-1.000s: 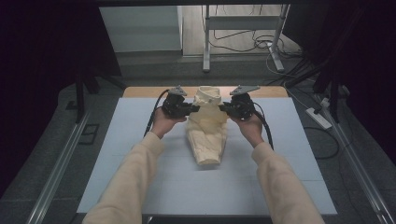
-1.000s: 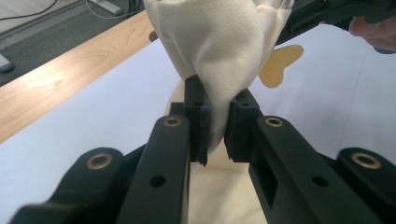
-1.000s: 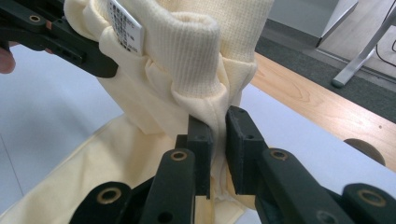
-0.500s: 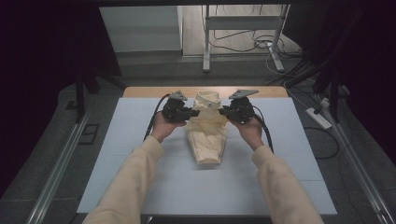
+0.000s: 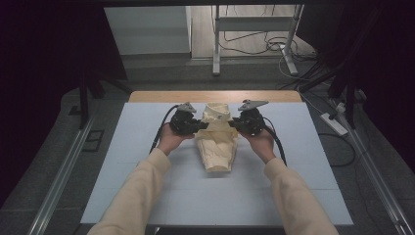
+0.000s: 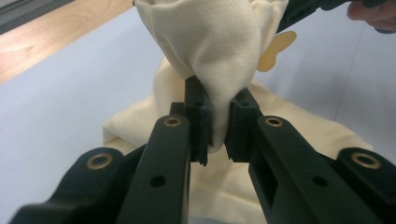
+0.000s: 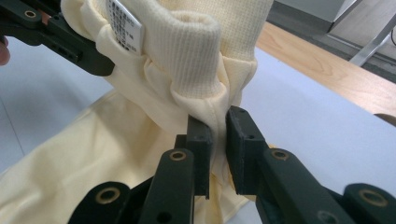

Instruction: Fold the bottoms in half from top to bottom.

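A cream garment (image 5: 216,138) with a ribbed collar lies bunched lengthwise on the pale blue table mat (image 5: 122,161). Its upper end is lifted between my two grippers. My left gripper (image 5: 199,127) pinches the garment's left side; in the left gripper view a fold of cream garment (image 6: 210,56) is clamped between the black jaws of the left gripper (image 6: 215,140). My right gripper (image 5: 234,125) grips the other side; in the right gripper view the right gripper (image 7: 218,154) is shut on fabric just under the ribbed collar (image 7: 196,56), where a white label (image 7: 124,24) shows.
The mat covers a wooden table (image 5: 161,96) whose far edge is bare. Beyond it stand a metal frame leg (image 5: 215,44), floor cables (image 5: 254,44) and a power strip (image 5: 334,123) at the right. Metal rails (image 5: 58,181) run along both sides.
Both hands have sunk slightly with the garment's upper end still held between them; the left hand came down a little more. The grips are unchanged.
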{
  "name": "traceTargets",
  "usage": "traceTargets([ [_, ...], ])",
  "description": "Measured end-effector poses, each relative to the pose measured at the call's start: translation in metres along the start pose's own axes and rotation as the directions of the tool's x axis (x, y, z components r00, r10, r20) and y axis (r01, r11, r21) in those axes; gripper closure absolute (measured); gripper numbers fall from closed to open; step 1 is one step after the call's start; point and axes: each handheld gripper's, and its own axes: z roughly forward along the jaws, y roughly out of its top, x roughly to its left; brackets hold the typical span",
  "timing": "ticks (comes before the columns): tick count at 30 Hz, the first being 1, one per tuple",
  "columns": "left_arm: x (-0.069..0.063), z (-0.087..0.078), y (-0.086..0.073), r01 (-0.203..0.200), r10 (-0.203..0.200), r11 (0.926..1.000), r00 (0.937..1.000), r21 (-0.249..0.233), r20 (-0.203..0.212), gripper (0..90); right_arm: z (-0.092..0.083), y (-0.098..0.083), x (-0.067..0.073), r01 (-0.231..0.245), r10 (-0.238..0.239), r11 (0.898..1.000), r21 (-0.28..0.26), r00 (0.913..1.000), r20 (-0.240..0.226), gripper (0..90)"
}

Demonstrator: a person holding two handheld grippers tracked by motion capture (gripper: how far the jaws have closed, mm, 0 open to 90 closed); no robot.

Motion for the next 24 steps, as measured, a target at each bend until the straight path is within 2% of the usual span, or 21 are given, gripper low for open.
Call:
traceTargets([
  [17, -0.013, 0.000, -0.015, -0.041, 0.041, 0.9990, 0.9991, 0.020, 0.012, 78.9, -0.005, -0.019, 0.008, 0.001, -0.001, 1.000, -0.003, 0.9995, -0.033, 78.5],
  [24, -0.017, 0.002, -0.024, -0.038, 0.038, 0.9990, 0.9990, 0.024, 0.022, 77.9, -0.007, -0.029, 0.012, 0.001, -0.001, 1.000, 0.000, 0.9987, -0.051, 78.5],
])
